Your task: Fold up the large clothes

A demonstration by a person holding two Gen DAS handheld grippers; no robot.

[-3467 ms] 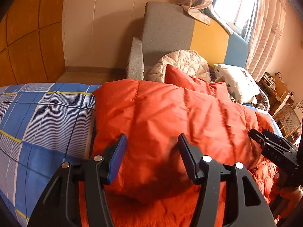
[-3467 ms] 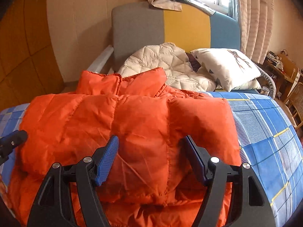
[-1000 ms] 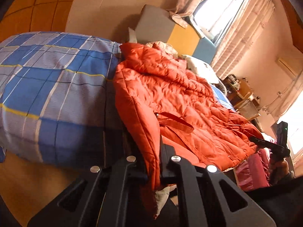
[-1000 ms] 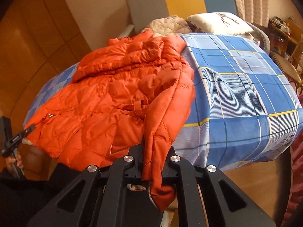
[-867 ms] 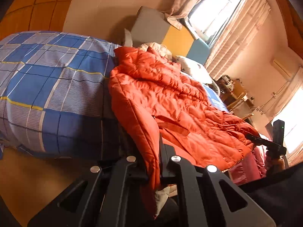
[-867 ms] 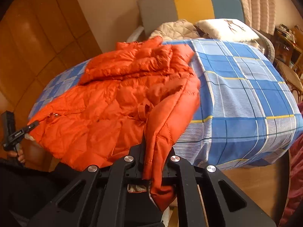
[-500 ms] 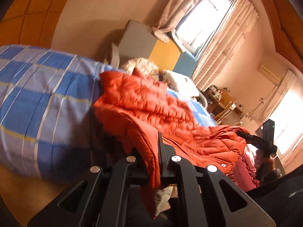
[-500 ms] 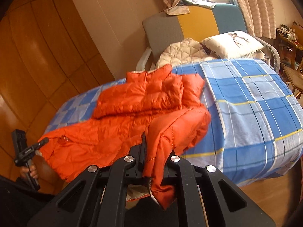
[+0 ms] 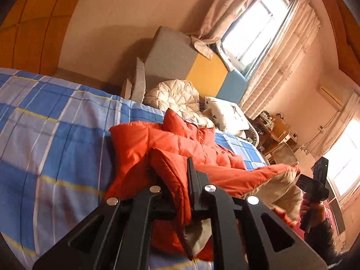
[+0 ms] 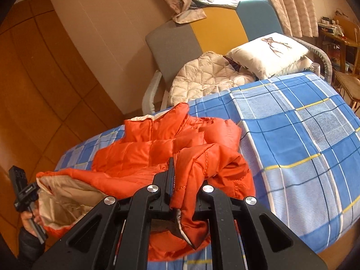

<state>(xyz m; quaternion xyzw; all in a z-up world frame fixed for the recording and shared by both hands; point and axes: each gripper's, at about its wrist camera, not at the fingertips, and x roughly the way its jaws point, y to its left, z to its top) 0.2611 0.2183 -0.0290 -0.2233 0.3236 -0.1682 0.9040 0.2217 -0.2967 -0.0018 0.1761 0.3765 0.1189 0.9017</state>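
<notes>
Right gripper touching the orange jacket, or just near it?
Touching. Right wrist view shows the right gripper clamped shut on a fold of the orange down jacket.

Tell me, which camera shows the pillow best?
The right wrist view: the pillow lies there whole and in good light, with its printed figure plain, against the headboard. In the left wrist view the pillow is smaller and seen at a slant, partly behind the quilt.

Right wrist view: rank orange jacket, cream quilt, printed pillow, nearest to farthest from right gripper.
1. orange jacket: clamped in the right gripper, on the near bed edge.
2. cream quilt: behind the jacket, at the headboard.
3. printed pillow: farthest, upper right beside the quilt.
</notes>
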